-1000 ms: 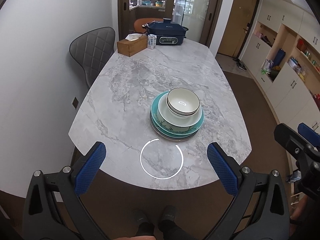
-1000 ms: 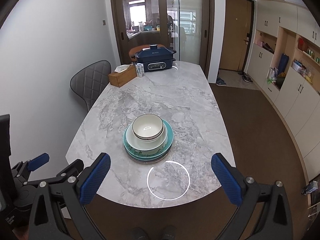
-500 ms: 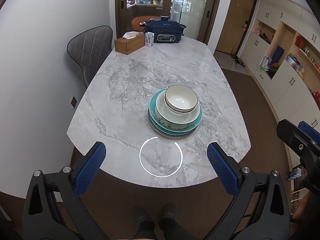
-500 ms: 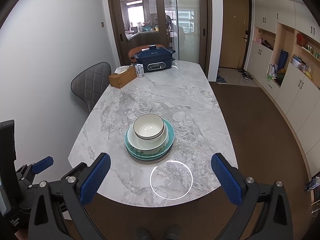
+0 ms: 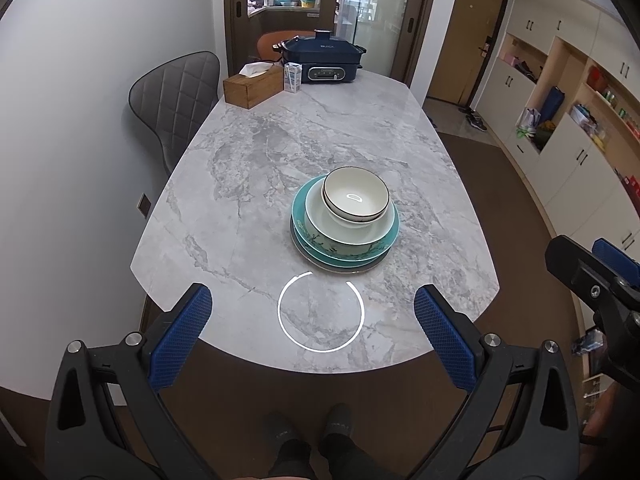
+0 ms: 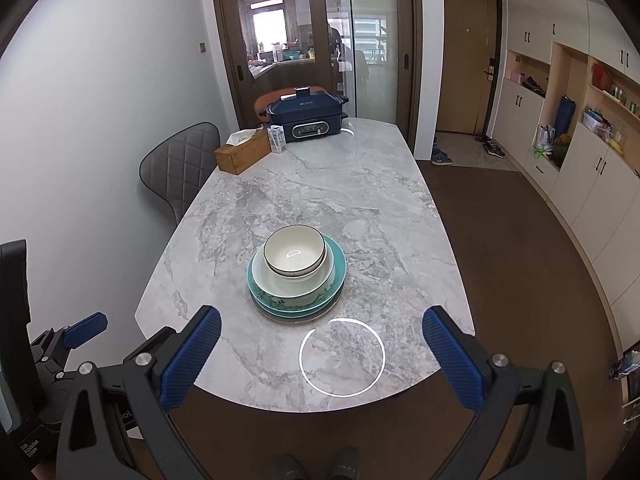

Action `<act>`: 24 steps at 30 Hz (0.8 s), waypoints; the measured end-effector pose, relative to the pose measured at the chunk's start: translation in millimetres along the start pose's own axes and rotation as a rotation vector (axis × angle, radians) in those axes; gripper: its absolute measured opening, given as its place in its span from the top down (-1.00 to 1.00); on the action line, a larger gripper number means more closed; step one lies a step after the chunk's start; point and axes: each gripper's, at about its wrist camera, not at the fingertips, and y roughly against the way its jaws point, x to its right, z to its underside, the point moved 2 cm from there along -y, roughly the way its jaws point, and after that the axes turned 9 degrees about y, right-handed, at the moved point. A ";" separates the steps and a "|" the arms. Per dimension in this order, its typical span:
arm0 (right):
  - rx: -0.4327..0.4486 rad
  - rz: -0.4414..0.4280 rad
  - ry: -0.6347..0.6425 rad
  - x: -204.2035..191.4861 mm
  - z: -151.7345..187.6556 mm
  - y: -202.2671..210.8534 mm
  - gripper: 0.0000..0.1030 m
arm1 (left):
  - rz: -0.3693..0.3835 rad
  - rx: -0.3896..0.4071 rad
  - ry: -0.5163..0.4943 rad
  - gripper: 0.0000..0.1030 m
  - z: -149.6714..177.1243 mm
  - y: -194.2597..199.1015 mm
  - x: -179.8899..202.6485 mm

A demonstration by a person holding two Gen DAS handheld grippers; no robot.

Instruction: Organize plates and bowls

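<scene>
A stack of dishes sits on the marble table [image 5: 280,152], near its front end. On top is a small white bowl with a dark rim [image 5: 356,198] [image 6: 294,250], inside a larger pale bowl [image 5: 348,228] [image 6: 298,280], on teal plates [image 5: 340,250] [image 6: 296,306] over a dark plate. My left gripper [image 5: 312,332] is open and empty, held back from the table's front edge. My right gripper [image 6: 322,354] is open and empty, also in front of the stack. Each gripper shows at the edge of the other's view.
At the table's far end stand a dark blue electric cooker [image 5: 322,62], a small carton [image 5: 292,77] and a wooden tissue box [image 5: 252,86]. A grey chair [image 5: 176,100] stands at the left side. Cabinets and shelves [image 5: 580,128] line the right wall.
Both grippers have drawn back and up a little from the table; the stack looks slightly farther. The dishes have not moved.
</scene>
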 end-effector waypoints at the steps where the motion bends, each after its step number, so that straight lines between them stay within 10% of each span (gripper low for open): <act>1: 0.000 0.000 0.000 -0.2 0.0 0.0 -1.00 | 0.001 0.000 0.001 -0.99 0.0 0.2 0.1; 24: -0.005 -0.008 0.007 -0.4 2.9 -2.1 -1.00 | -0.014 0.017 0.002 -0.99 0.9 5.5 4.3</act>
